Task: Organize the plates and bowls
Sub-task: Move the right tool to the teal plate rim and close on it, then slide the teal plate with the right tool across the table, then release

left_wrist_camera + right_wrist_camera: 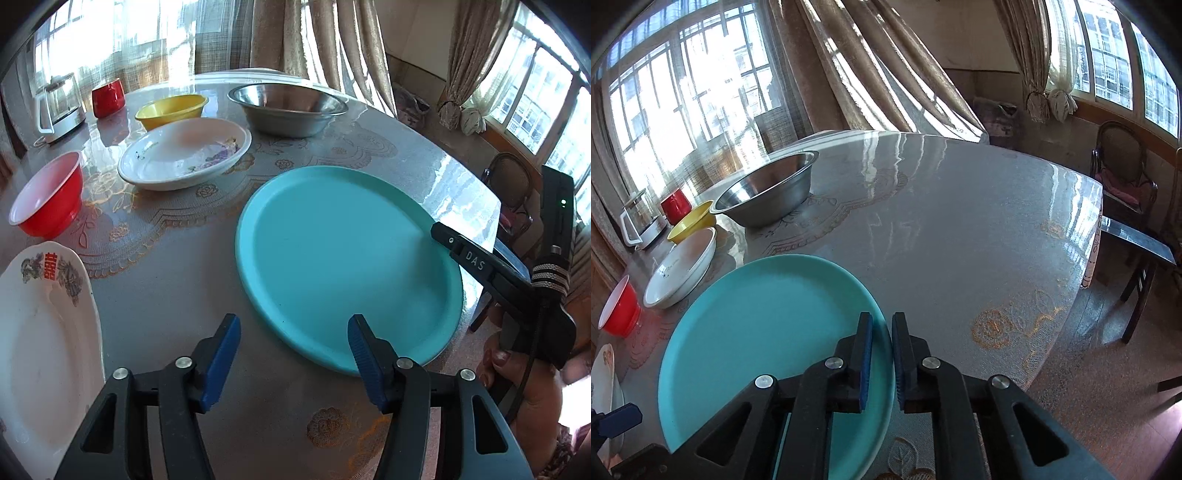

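My right claw point(882, 354) is clenched on the rim of the teal plate point(768, 332), which lies near the desk's point(960, 229) right edge. My left claw point(293, 354) hangs released over its near rim. A thin rim pinch could slip, tipping it off.

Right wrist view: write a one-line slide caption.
Right tool clamps the teal plate's rim on a patterned table, steel bowl behind.
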Motion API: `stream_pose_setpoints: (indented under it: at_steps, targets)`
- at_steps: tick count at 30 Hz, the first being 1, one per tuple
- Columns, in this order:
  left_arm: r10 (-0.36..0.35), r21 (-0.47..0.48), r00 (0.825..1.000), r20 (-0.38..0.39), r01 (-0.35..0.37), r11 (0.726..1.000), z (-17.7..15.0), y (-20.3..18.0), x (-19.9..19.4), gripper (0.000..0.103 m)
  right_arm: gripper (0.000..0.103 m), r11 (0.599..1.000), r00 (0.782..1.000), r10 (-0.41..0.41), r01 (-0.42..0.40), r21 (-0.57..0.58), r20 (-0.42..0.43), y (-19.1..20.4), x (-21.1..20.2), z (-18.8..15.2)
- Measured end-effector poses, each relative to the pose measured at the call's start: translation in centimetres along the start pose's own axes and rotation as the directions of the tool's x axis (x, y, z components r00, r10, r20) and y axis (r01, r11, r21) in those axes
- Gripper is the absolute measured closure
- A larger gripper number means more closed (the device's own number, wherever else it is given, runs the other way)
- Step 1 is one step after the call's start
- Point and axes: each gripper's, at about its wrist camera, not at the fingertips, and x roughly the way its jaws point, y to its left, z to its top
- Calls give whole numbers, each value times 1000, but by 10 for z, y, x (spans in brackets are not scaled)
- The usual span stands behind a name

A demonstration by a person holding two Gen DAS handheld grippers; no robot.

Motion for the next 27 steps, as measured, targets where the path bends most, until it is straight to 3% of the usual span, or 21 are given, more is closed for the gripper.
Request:
stream_pose_setpoints:
  at_steps: [4,9,27]
  targets:
    - [16,-2,1000,13,-16,1000,2,2,4,57,92,1000,1000,3,-3,7,1,-3,0,1]
    - [54,15,997,64,-55,998,6,1,6,78,92,1000,1000,-15,15,-8,7,-4,0,0]
    - [96,-58,992,85,-91,994,66,3,45,83,92,999,999,-36,36,5,-4,-7,19,23]
